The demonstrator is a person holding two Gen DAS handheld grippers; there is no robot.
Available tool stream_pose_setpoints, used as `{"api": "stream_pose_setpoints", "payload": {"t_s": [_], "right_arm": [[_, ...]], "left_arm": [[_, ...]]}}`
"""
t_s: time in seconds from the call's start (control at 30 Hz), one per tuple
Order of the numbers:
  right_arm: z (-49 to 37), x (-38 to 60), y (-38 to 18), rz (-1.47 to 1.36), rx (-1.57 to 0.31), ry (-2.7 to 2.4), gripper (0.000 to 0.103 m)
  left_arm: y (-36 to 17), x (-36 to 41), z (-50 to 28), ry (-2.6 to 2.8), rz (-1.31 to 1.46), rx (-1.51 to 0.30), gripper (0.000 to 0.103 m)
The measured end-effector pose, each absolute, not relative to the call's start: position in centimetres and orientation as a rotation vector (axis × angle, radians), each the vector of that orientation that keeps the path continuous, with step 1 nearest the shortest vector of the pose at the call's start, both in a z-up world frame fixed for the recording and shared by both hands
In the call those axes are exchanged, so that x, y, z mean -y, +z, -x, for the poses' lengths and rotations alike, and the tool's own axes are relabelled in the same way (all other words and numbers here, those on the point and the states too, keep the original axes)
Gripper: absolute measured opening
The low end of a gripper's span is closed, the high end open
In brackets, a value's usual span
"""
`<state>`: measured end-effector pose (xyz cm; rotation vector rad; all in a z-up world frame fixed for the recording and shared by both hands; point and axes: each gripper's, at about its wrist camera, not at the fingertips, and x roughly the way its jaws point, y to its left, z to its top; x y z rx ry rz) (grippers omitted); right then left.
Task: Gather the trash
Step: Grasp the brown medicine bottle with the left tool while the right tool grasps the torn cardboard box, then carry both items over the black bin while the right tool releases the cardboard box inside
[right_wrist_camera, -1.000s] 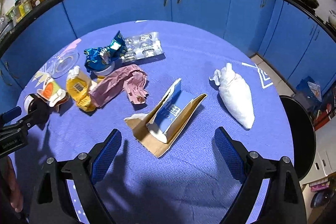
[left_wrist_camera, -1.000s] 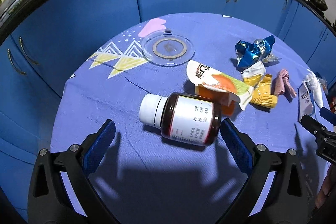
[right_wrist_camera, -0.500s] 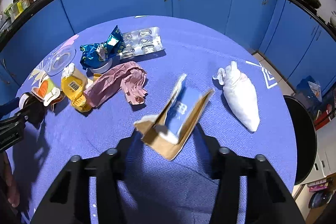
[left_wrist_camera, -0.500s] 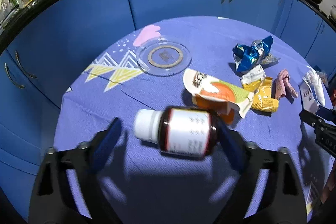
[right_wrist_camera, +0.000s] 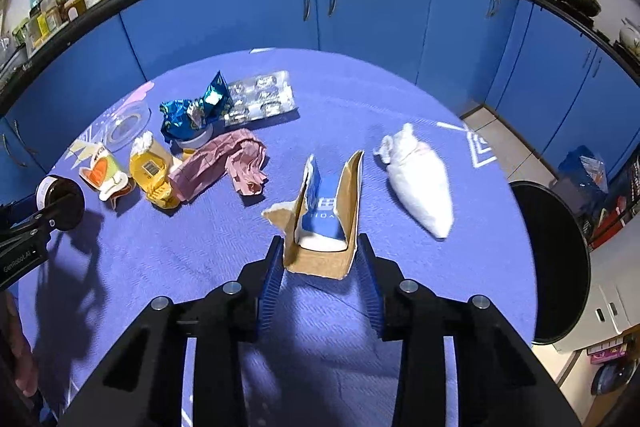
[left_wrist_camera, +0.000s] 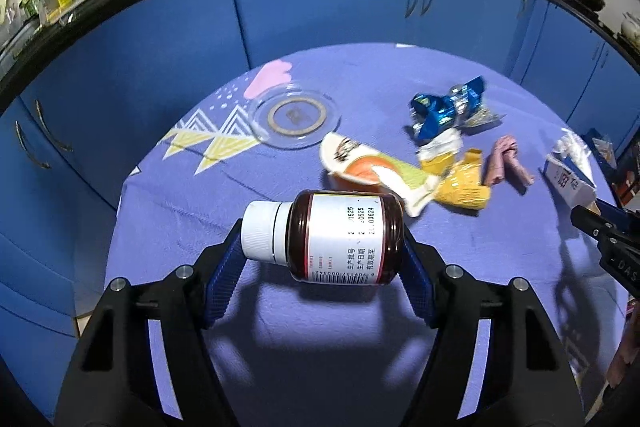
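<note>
Now both hand-held grippers [left_wrist_camera: 322,259] [right_wrist_camera: 320,267] clamped: bottle [left_wrist_camera: 340,237], carton [right_wrist_camera: 324,219] lifted.

Tablecloth [right_wrist_camera: 400,115]: violet-blue, printed with yellow and white triangles and a pink cloud shape. Cabinets [right_wrist_camera: 380,19]: solid blue under a black counter edge. Bottle [left_wrist_camera: 344,239]: dark amber glass, white cap, white label with black print. Torn box [right_wrist_camera: 324,215]: brown card outside, blue and white within. Wrappers noted: metallic blue foil [right_wrist_camera: 192,115], yellow pouch [right_wrist_camera: 154,173], pink crumpled paper [right_wrist_camera: 224,167]. Tied bag [right_wrist_camera: 420,183]: white. Gripper pads [right_wrist_camera: 270,281]: blue on black frames.
</note>
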<state>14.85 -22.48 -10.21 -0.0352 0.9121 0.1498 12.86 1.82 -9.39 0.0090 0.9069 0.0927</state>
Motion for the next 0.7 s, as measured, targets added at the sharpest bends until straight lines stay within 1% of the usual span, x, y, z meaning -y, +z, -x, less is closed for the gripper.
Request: {"api": "stream_pose_setpoints", "payload": {"t_s": [0.7], "right_arm": [[-10.4,28.6,-6.7,-0.026,-0.796,0.11,0.033]], "left_arm": [[-5.2,9.0,-11.3,-0.04,-0.132,-0.826,0.07]]}}
